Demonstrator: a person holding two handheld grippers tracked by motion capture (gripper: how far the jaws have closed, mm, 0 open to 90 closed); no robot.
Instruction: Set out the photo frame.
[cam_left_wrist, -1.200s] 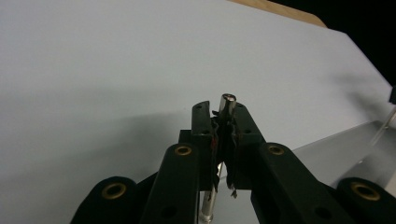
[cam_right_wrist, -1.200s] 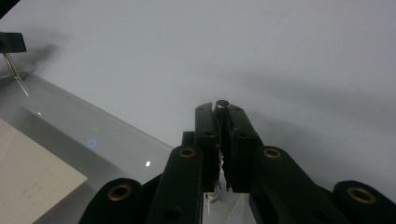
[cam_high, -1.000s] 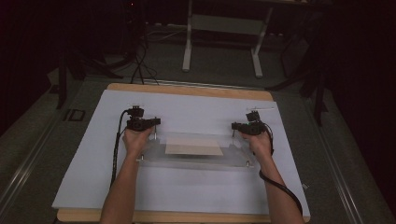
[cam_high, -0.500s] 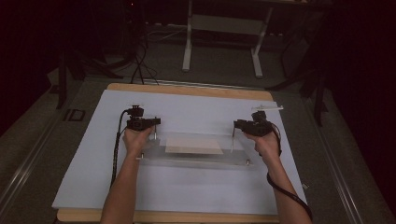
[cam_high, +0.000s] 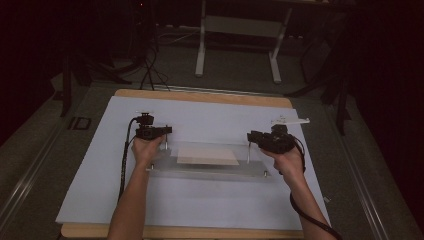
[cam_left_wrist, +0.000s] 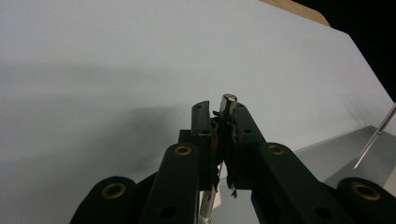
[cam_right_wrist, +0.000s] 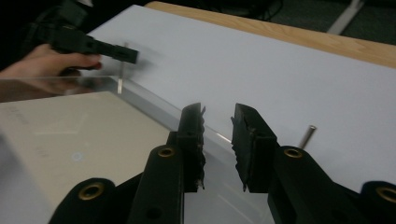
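Clear plate (cam_high: 210, 167) on sheet (cam_high: 200, 210), board (cam_high: 207, 154) under plate

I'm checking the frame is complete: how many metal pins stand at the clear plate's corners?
4: far-left pin clamped in the left gripper, far-right pin beside the open right gripper, near-left pin, near-right pin. None seems hidden.

My left gripper (cam_left_wrist: 223, 122) clamps an upright metal pin (cam_left_wrist: 228, 103) at the clear plate's (cam_high: 210, 167) far-left corner. The plate lies flat over a beige sheet (cam_high: 207, 154).
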